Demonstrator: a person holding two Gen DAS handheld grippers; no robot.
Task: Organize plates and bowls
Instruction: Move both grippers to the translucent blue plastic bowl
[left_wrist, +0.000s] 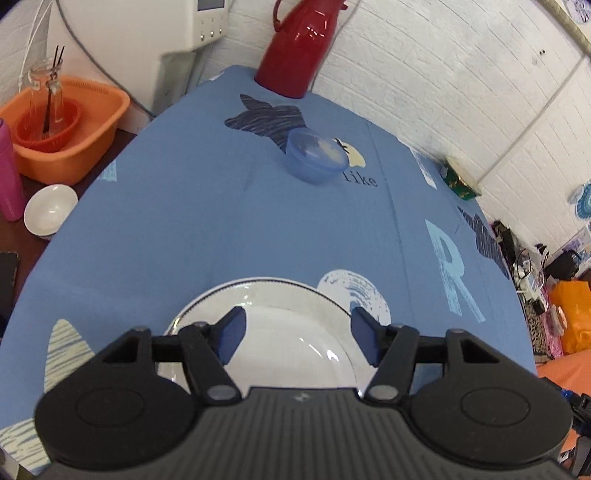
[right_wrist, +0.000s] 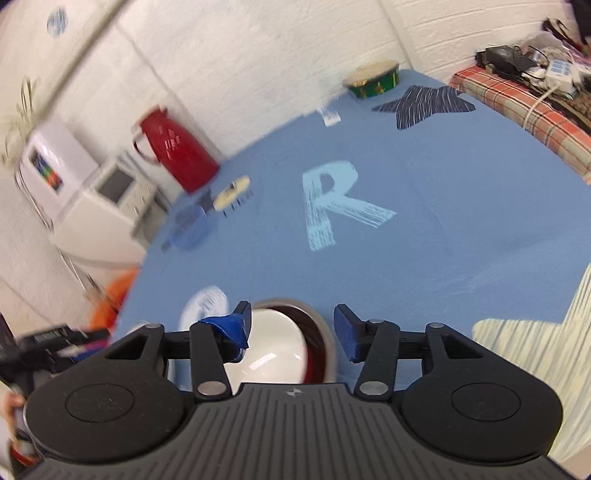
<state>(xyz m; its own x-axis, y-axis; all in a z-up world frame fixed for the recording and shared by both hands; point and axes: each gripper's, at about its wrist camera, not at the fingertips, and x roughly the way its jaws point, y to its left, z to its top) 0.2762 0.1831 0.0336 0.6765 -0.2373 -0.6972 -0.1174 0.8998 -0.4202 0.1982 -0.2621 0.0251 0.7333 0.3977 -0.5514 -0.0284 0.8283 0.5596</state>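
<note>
On the worktop (left_wrist: 184, 206), covered with a blue printed cloth, a white plate (left_wrist: 258, 295) with a thin dark rim line carries a glossy white bowl (left_wrist: 295, 343). The left gripper (left_wrist: 297, 332) hovers over this bowl, its jaws spread wide on either side and gripping nothing. Further back stands a translucent blue plastic bowl (left_wrist: 316, 157); its content is hard to make out. A red thermos jug (left_wrist: 299, 48) stands at the far edge. Off the cloth, a small white bowl (left_wrist: 50, 210) sits near an orange basin (left_wrist: 74, 144) that holds a red basket and a glass bottle.

The right gripper (right_wrist: 291, 328) is also wide open, above a white bowl (right_wrist: 269, 350) nested in a metal-rimmed bowl with red inside (right_wrist: 319, 343); both are partly hidden and the view is blurred.
</note>
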